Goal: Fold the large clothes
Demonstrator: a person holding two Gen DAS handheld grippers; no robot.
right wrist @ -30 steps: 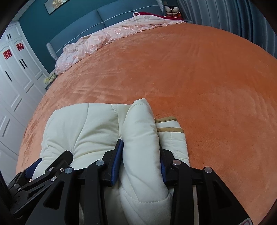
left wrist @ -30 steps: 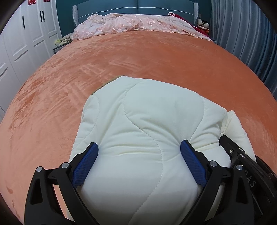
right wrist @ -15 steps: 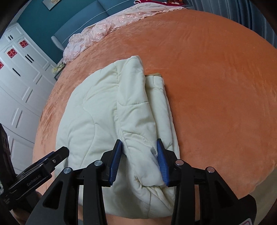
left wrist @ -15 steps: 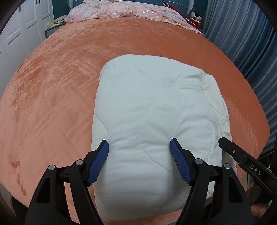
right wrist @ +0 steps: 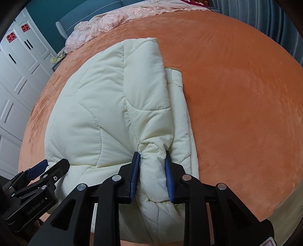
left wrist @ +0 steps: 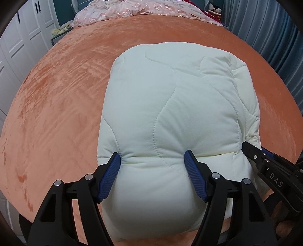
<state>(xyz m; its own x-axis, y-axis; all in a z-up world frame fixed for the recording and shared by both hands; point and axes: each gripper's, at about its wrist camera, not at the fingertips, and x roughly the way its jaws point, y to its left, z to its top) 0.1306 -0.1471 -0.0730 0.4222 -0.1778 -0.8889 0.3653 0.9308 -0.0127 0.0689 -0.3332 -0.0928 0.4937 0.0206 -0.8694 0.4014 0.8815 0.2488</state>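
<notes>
A cream quilted padded garment [left wrist: 180,94] lies folded into a thick bundle on the orange bedspread [left wrist: 56,113]. My left gripper [left wrist: 151,154] is at its near end, and the blue pads dent a wide bulge of padding from both sides. In the right wrist view the same garment [right wrist: 104,106] shows a raised fold along its right side. My right gripper [right wrist: 151,153] is closing its jaws on the near end of that fold, and the cloth bunches between the pads. Each gripper shows in the other's view: the right gripper [left wrist: 265,166] and the left gripper [right wrist: 47,166].
A pink embroidered quilt [left wrist: 142,9] is heaped at the head of the bed. White wardrobe doors [right wrist: 17,62] stand to the left and grey-blue curtains [left wrist: 274,37] to the right. The bed's near edge [right wrist: 274,212] runs just below the grippers.
Both grippers drew back toward the near edge of the bed, so more of the garment shows. The left jaws narrowed onto the padding. The right jaws squeezed tighter on the fold.
</notes>
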